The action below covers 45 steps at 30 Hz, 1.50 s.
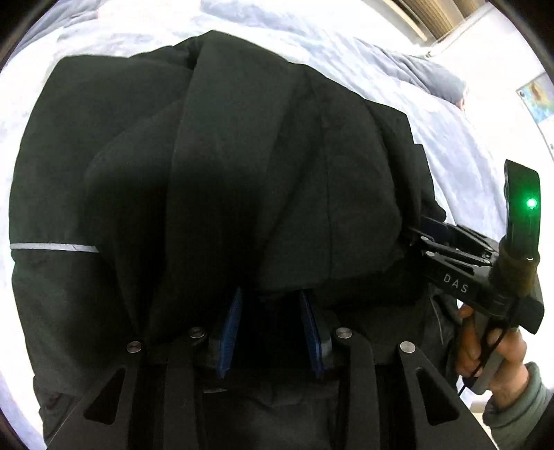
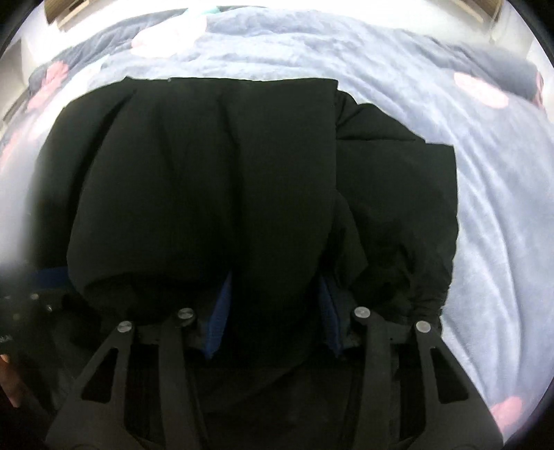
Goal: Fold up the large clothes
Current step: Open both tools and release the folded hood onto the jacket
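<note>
A large black padded jacket [image 1: 242, 166] lies bunched and partly folded on a pale blue blanket; it fills the right wrist view too [image 2: 207, 173]. A thin reflective stripe [image 1: 52, 246] crosses its left sleeve. My left gripper [image 1: 271, 322] has its blue pads [image 1: 230, 332] apart around a thick fold of the jacket's near edge, which hides the fingertips. My right gripper [image 2: 273, 311] has its blue pads [image 2: 218, 318] around a thick roll of the jacket. It also shows in the left wrist view [image 1: 432, 239], its fingers pushed into the jacket's right side.
The pale blue blanket [image 1: 398, 86] with pink spots [image 2: 481, 90] covers the bed all around the jacket. A darker grey bundle [image 1: 439, 79] lies at the far right. A wall poster [image 1: 540, 97] and a wooden frame [image 1: 426, 17] lie beyond the bed.
</note>
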### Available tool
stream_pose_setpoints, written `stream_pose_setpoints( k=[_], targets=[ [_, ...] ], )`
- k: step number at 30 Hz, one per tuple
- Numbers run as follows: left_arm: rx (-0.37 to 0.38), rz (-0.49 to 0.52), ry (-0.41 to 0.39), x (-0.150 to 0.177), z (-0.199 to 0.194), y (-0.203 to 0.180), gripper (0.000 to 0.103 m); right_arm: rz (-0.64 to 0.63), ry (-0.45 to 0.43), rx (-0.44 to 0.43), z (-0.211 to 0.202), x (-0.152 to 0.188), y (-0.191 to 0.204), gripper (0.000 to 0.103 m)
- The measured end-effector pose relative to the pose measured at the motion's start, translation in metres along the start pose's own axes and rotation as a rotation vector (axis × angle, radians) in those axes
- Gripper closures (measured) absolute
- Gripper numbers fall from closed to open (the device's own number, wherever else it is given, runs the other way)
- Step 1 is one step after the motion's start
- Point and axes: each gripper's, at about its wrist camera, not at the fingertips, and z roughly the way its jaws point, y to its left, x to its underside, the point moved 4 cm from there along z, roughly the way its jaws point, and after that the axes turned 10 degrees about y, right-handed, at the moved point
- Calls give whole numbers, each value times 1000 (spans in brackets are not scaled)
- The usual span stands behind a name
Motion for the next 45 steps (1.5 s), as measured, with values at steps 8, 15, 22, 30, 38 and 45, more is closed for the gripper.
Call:
stream_pose_setpoints(
  k=[8, 15, 22, 30, 38, 45],
  targets=[
    [-15, 22, -71, 44, -66, -10, 67, 57, -33, -55, -63, 54, -33, 54],
    [-75, -94, -120, 121, -118, 21, 67, 177, 15, -67, -91, 136, -80, 52],
    [-88, -230, -193, 204, -165, 55, 67, 279, 14, -112, -126, 202, -99, 49],
    [-99, -289, -233, 257, -187, 58, 65, 285, 9, -98, -152, 251, -103, 43],
    [-116, -375, -208, 303, -182, 75, 60, 290, 54, -90, -154, 285, -107, 39],
    [-107, -472, -121, 342, -146, 95, 60, 299, 140, -88, -137, 318, -113, 37]
  ],
)
